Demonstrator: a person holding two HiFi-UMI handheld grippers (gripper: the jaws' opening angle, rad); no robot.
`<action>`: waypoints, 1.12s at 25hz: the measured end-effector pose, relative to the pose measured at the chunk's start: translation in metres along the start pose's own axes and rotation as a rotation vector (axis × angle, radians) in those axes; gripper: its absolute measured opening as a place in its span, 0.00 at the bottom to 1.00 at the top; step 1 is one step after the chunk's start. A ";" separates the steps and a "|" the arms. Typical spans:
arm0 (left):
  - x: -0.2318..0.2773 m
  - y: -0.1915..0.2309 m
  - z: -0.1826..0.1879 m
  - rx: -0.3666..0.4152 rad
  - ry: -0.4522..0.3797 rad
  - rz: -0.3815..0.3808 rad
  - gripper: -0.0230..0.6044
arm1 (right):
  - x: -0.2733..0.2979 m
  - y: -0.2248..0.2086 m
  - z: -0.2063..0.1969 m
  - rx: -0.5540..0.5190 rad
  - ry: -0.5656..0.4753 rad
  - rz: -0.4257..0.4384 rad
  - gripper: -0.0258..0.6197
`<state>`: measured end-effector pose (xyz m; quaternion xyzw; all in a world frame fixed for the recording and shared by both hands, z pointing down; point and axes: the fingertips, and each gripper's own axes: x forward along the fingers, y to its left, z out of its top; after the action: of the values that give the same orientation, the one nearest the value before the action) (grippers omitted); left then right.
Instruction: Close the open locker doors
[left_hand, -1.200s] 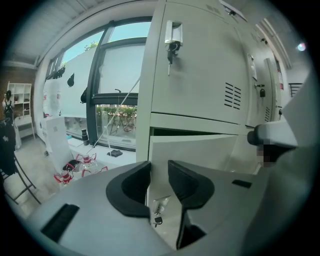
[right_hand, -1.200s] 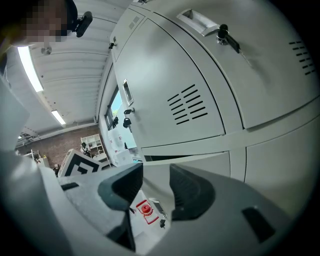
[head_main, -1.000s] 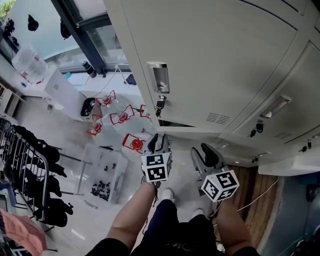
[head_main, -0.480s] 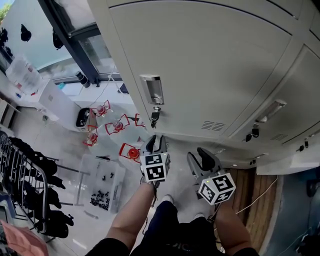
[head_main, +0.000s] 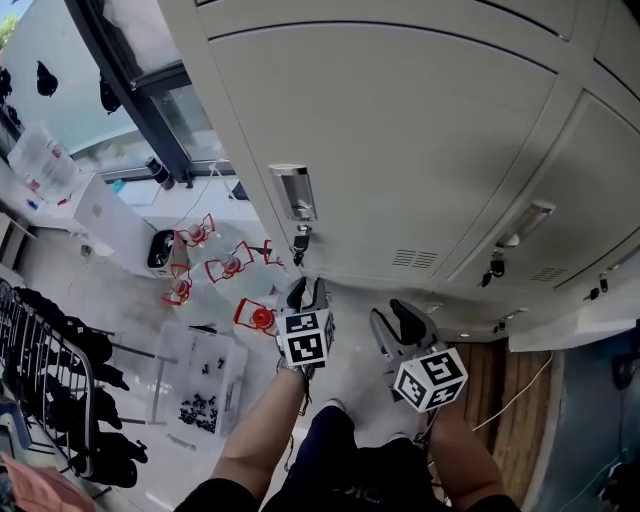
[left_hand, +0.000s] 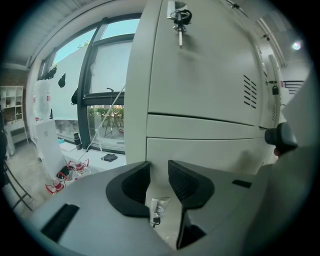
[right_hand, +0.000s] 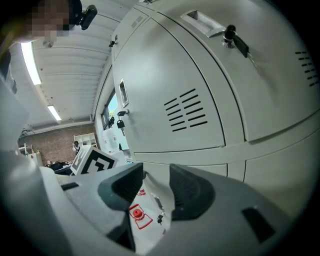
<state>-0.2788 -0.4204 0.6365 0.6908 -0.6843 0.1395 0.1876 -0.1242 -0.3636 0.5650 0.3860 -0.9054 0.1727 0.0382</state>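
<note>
Locker door (head_main: 400, 150): pale grey, vent slots low, recessed handle (head_main: 293, 192) with key (head_main: 297, 240) hanging at its left edge; just ahead of the 2 grippers; flush or ajar, can't tell.
Left gripper (head_main: 308, 293): jaws slightly apart, gripping nothing, just below the key.
Right gripper (head_main: 397, 322): jaws parted, empty.
Floor, left: red-capped jugs (head_main: 228, 263), clear bin (head_main: 205, 372), black rack (head_main: 60, 370).

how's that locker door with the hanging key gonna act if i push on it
The locker door looks like a broad sheet-metal panel, so it likely stays stiff and swings. Its smooth painted face may be slippery to push. The key dangling from its lock would probably jiggle.
</note>
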 end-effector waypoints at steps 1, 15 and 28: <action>-0.001 0.000 0.000 0.000 0.002 -0.001 0.23 | -0.001 0.000 0.001 -0.001 -0.002 0.000 0.28; -0.081 -0.040 0.016 -0.001 -0.061 -0.032 0.32 | -0.065 -0.004 0.039 -0.010 -0.082 0.020 0.28; -0.260 -0.146 0.082 0.030 -0.313 -0.031 0.13 | -0.203 0.017 0.099 -0.134 -0.183 0.170 0.10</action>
<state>-0.1444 -0.2262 0.4367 0.7172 -0.6923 0.0375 0.0701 0.0120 -0.2469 0.4259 0.3185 -0.9441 0.0785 -0.0334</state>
